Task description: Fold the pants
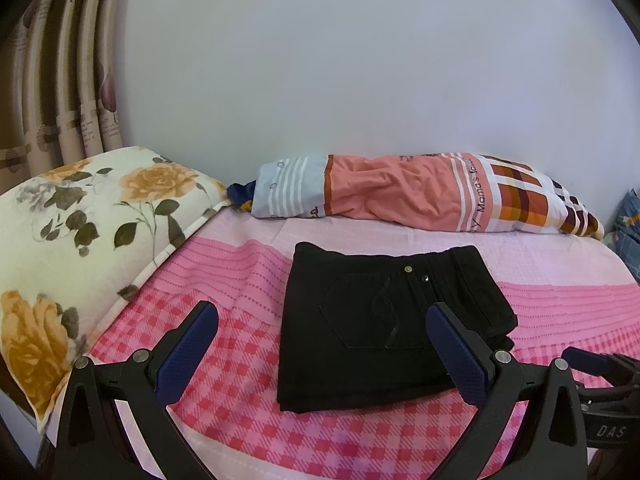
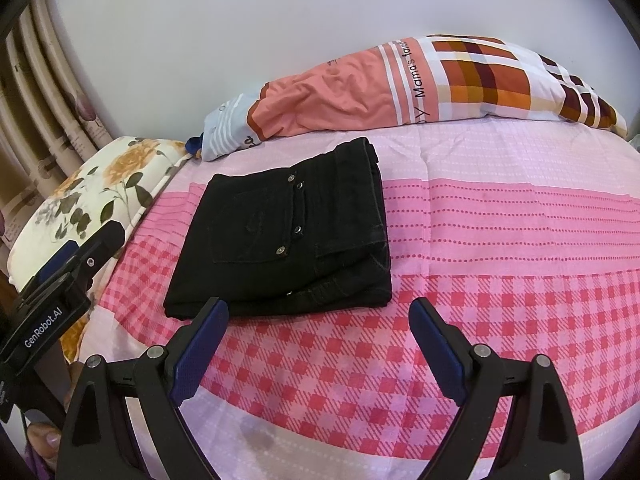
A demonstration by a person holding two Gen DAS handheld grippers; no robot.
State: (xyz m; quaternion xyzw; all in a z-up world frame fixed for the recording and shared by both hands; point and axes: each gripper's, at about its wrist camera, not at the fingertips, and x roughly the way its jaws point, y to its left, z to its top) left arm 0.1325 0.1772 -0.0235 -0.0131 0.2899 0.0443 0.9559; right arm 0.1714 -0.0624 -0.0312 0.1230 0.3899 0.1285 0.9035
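Note:
The black pants [image 1: 384, 320] lie folded into a compact rectangle on the pink checked bedsheet [image 1: 240, 380], back pocket and rivets up. My left gripper [image 1: 322, 316] is open and empty, just in front of the pants' near left part. In the right wrist view the pants [image 2: 288, 232] lie left of centre. My right gripper [image 2: 320, 312] is open and empty, just short of their near right corner. The left gripper's body [image 2: 60, 280] shows at the left edge there. The right gripper [image 1: 600, 364] shows at the right edge of the left wrist view.
A floral pillow [image 1: 88, 240] lies at the left of the bed. A rolled orange, white and plaid quilt [image 1: 420, 196] lies along the far wall [image 1: 360, 60]. Curtains [image 1: 52, 92] hang at far left. The bed's near edge is just below the grippers.

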